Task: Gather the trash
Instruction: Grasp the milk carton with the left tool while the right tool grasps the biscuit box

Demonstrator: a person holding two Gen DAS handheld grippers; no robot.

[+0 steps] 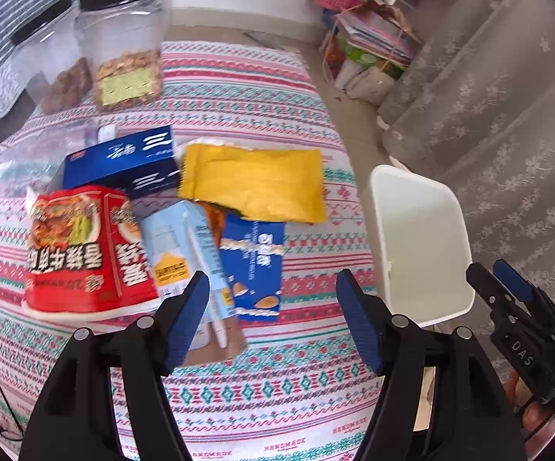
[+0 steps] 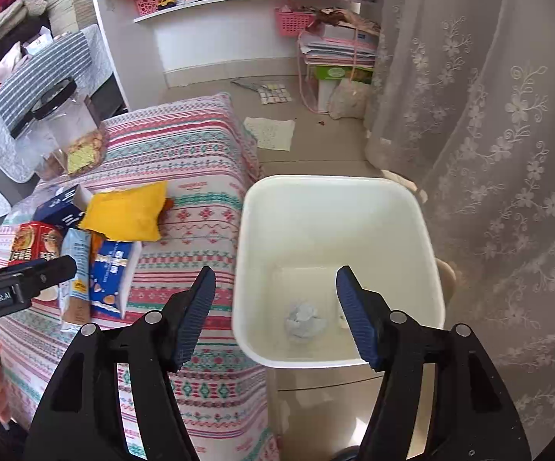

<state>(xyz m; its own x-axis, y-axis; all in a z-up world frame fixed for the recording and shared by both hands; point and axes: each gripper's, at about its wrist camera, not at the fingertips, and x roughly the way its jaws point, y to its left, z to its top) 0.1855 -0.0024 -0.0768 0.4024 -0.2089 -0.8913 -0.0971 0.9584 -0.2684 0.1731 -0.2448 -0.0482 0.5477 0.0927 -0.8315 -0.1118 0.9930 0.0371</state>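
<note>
Both tongs wide, empty: right gripper [image 2: 275,317] over bin [image 2: 429,238] holding paper wad [image 2: 304,322]; left gripper [image 1: 273,317] over table-edge wrappers. Next: grab blue carton [image 1: 254,265].

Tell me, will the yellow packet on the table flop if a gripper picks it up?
Probably. The yellow packet lies flat and wrinkled with a torn, jagged edge, so it looks opened, thin and floppy. It seems empty, so likely very light. Its surface looks a bit shiny, so it might slip between the pads.
</note>
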